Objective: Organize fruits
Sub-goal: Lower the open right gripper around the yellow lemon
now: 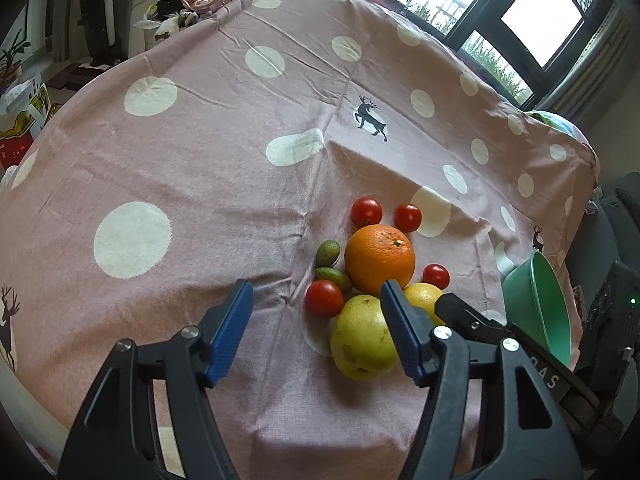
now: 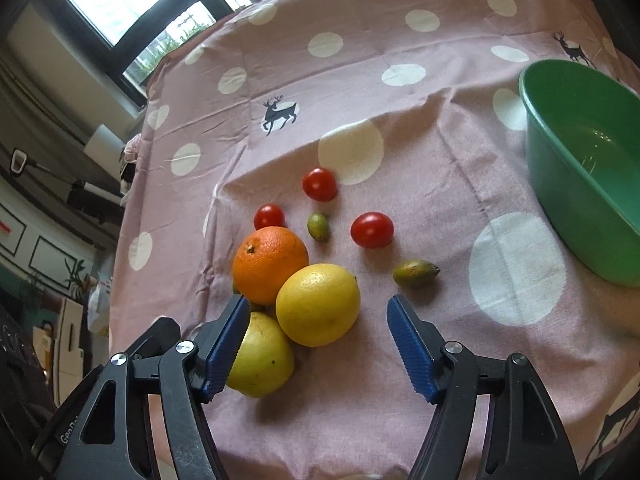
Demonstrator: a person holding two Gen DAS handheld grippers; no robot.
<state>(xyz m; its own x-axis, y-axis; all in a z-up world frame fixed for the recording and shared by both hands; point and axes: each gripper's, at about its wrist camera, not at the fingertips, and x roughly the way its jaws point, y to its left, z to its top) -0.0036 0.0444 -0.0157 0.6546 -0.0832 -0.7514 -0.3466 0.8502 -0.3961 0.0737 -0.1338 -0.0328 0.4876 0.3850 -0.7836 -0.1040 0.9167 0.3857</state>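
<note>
Fruits (image 2: 316, 304) below both grippers' half-spread jaws, nothing gripped or touched.

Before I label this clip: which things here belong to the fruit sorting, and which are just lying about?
Job: orange, lemon, pear, tomatoes, small green fruits, green bowl.
Lying about: spotted cloth, laundry pile.

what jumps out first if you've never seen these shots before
A tight cluster of fruit on the pink polka-dot cloth: a big orange touching a yellow lemon, with red cherry tomatoes scattered behind. Off to the right stands an empty green bowl. The right gripper hangs open near the lemon.
</note>
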